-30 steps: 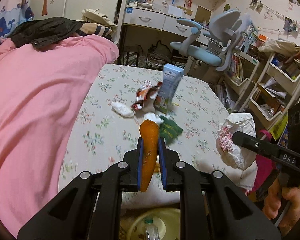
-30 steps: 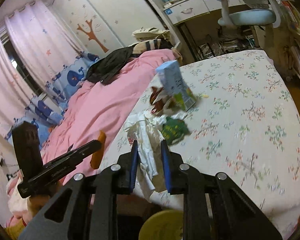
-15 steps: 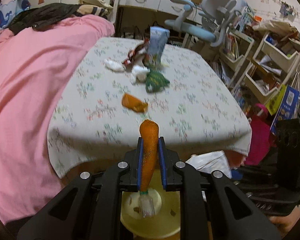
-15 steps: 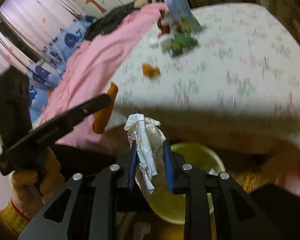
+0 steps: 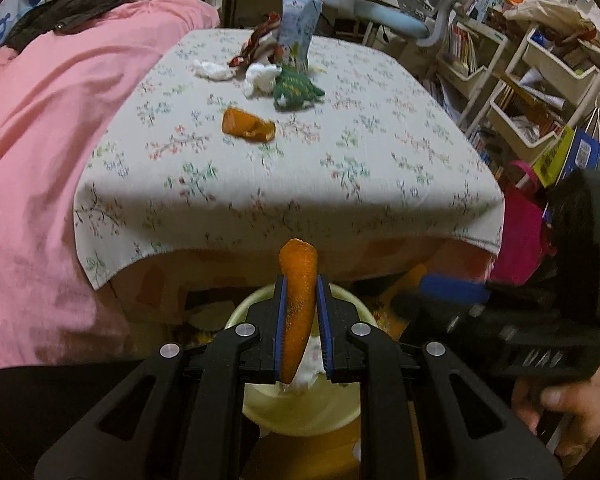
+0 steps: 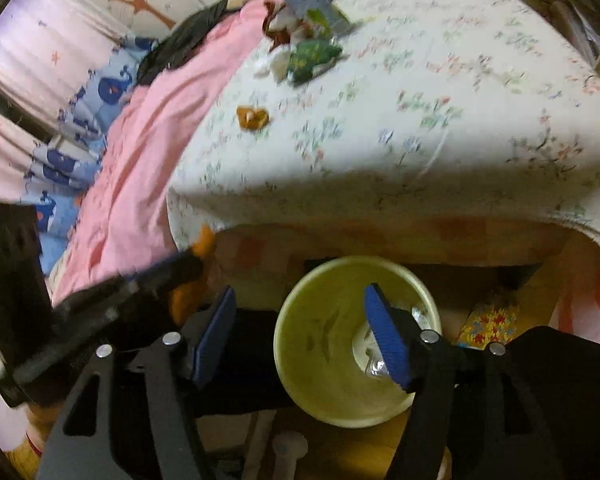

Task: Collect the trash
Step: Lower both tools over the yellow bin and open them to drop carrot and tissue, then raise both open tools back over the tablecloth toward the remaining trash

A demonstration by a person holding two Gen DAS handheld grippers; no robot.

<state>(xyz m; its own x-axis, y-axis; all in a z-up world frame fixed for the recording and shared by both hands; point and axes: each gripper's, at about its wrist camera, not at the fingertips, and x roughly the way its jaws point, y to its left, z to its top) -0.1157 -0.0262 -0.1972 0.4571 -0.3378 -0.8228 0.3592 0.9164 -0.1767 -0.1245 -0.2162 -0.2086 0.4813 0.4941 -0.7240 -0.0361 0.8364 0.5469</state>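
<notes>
I'm opening the right gripper over the yellow bin — tissue gone, dropped in — left gripper clamping the orange wrapper above it.

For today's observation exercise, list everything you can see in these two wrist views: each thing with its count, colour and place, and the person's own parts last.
Bin: one, pale yellow, on the floor below the table's near edge.
Orange peel piece: one, orange, on the tablecloth.
Green wrapper: one, green, mid-table.
Crumpled tissues: two, white, beside the green wrapper.
Carton: one, pale blue, upright at the far end.
Red wrapper: one, red and white, next to the carton.
Tablecloth: one, white floral, over the table.
Blanket: one, pink, left of the table.
Desk chair: one, pale blue, behind the table.
Left gripper: shut on a long orange peel, over the bin.
Right gripper: jaws opening, nothing between them, over the bin.
</notes>
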